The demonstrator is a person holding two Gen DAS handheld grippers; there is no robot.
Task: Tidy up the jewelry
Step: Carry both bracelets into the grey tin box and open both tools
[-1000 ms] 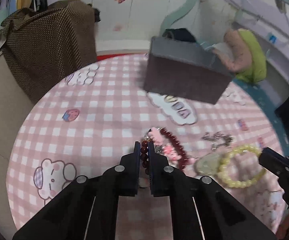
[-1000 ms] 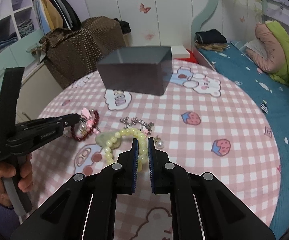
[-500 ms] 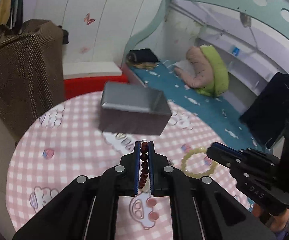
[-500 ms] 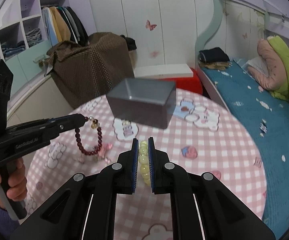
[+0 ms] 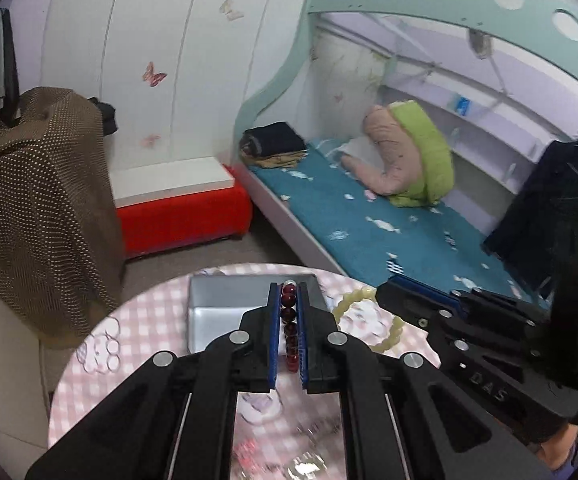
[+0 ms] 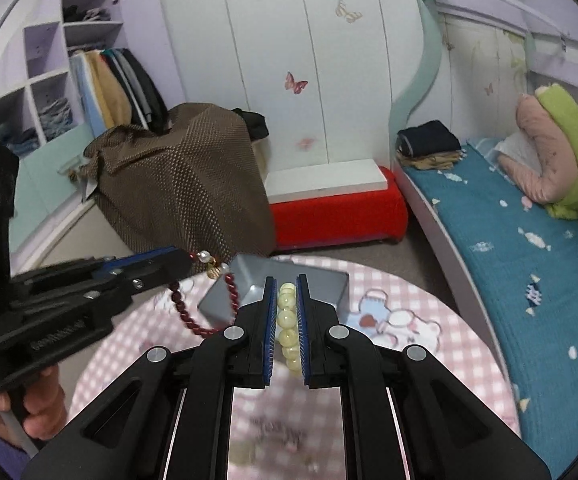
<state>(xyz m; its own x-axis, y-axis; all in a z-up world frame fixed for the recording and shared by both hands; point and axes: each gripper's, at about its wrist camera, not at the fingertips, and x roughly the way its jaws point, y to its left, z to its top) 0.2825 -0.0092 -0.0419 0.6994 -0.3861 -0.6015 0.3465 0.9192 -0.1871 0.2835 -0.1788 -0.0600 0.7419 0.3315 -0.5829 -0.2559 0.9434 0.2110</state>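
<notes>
The round counter (image 6: 401,356) with its pink checked cloth is filling the lower middle of both frames. A grey box (image 5: 225,304) is sitting open at its far edge. Above it, the left tool (image 5: 289,300) is clamping a dark red bracelet (image 5: 290,320), and the right tool (image 6: 287,296) is pinching a pale yellow bracelet (image 6: 287,320), both dangling.

Dark red bracelet (image 5: 289,320) and pale yellow bracelet (image 6: 287,326) over a grey box (image 5: 213,312); pink-and-white checked tablecloth (image 6: 409,360) below, red bench (image 6: 337,212) centre, brown dotted cloth (image 5: 29,208) at left
</notes>
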